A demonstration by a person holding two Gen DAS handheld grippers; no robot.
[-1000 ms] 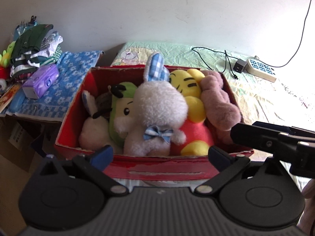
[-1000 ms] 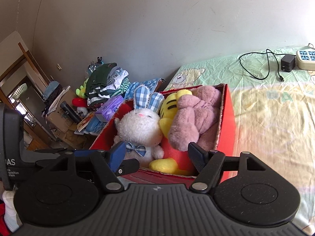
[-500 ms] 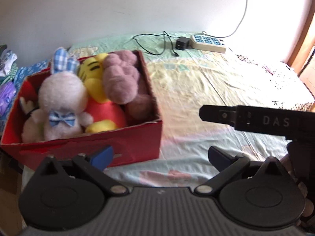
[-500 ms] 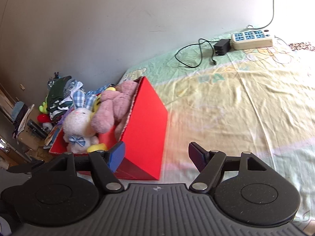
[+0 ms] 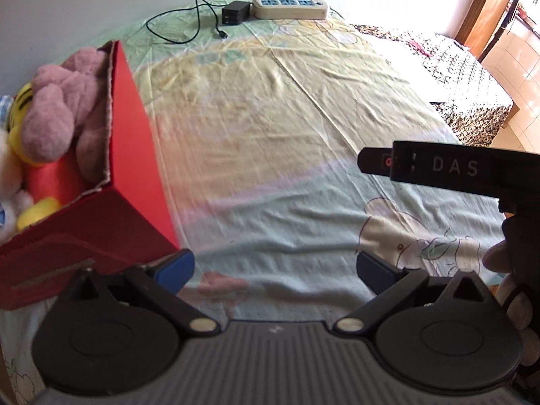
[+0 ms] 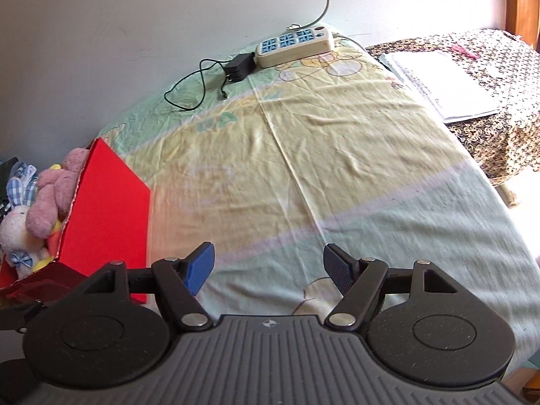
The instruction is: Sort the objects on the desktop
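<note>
A red box [image 5: 135, 128] [image 6: 108, 209] full of plush toys stands at the left end of the bed. A pink plush [image 5: 50, 111] [image 6: 54, 192], a yellow one [image 5: 20, 101] and a white rabbit with checked ears [image 6: 18, 222] lie inside. My left gripper [image 5: 275, 266] is open over bare sheet just right of the box, nothing between its blue pads. My right gripper [image 6: 268, 266] is open too, over the sheet beside the box. The right device's black body [image 5: 438, 168] crosses the left wrist view at the right, with fingers of a hand [image 5: 496, 256] on it.
A pale cartoon-print sheet [image 5: 287, 128] [image 6: 320, 155] covers the bed. By the wall lie a white power strip [image 5: 290, 6] [image 6: 295, 45], a black adapter [image 5: 234, 13] [image 6: 239, 65] and its cable. White papers [image 6: 438, 84] rest on a patterned cover at the right.
Both views have swung right and downward, away from the box of plush toys toward the bare sheet. The box slid to the left edge. Both grippers stayed open.
</note>
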